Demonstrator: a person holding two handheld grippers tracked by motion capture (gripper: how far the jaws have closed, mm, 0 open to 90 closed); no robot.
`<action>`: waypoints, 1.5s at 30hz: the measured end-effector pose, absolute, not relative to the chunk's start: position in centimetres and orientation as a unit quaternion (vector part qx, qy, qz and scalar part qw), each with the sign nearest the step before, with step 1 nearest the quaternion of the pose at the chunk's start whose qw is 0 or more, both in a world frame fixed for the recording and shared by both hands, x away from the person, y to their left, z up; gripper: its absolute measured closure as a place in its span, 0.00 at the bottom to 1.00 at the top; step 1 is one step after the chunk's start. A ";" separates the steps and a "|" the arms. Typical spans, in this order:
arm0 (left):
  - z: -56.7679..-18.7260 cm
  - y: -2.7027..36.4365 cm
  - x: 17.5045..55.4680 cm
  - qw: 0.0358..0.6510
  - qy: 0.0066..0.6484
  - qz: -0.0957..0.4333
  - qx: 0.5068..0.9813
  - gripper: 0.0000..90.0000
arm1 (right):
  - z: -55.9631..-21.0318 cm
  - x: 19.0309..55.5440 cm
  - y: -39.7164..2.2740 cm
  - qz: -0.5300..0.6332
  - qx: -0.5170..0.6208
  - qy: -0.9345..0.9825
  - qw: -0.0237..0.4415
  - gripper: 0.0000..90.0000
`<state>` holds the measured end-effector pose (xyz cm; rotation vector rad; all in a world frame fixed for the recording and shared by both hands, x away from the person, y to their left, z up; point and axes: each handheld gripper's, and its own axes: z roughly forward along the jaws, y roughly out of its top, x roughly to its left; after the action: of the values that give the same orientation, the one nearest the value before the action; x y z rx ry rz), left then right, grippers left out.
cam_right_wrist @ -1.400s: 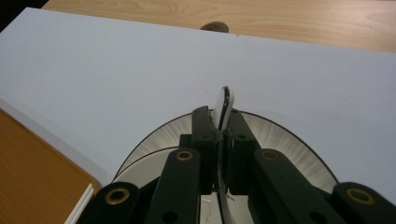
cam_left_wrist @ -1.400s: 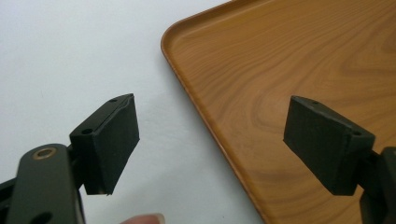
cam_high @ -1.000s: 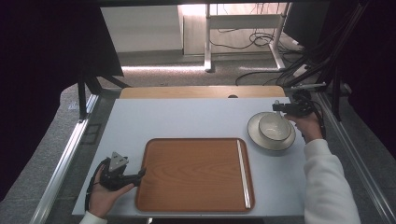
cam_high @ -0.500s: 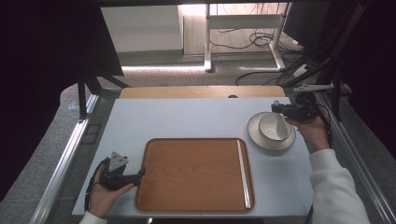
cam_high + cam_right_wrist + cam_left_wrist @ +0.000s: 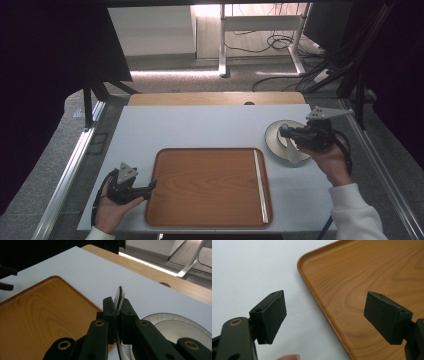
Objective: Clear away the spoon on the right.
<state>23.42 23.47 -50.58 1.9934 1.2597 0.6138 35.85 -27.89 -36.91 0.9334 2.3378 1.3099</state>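
I see 2 white round dishes at the right of the table. The plate (image 5: 274,137) lies flat on the pale surface, just right of the tray's (image 5: 210,186) far right corner, and its rim looks ribbed. The bowl (image 5: 294,151) is lifted and tipped on edge over the plate's near right side, its rim pinched between the jaws of the right gripper (image 5: 118,307); a thin dark-edged lip pokes up above the pads.

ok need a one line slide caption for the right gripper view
Right tool shut on the rim of a white plate, held edge-up above a second plate, beside the wooden tray.
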 end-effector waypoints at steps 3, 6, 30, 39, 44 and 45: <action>-50.5 23.4 23.4 0.346 0.485 0.237 0.767 0.20 | -37.6 35.1 -27.2 0.458 0.318 0.818 0.139 0.95; -50.5 23.4 23.4 0.346 0.485 0.237 0.767 0.20 | -38.1 34.4 -26.4 0.460 0.315 0.820 0.129 0.95; -50.6 23.4 23.2 0.345 0.485 0.238 0.768 0.20 | -41.4 32.2 -18.9 0.401 0.260 0.876 0.068 0.95; -50.6 23.3 23.2 0.345 0.483 0.237 0.769 0.20 | -43.6 32.2 -16.2 0.359 0.260 0.894 0.059 0.95; -50.6 23.3 23.2 0.346 0.484 0.236 0.768 0.20 | -45.0 32.5 -14.5 0.322 0.266 0.906 0.069 0.95; -50.6 23.3 23.2 0.346 0.484 0.236 0.768 0.20 | -45.2 32.6 -14.1 0.316 0.267 0.908 0.070 0.95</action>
<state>23.21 23.35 -50.59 1.9934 1.2565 0.6134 32.59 -14.14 -45.22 0.8024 2.7317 0.9524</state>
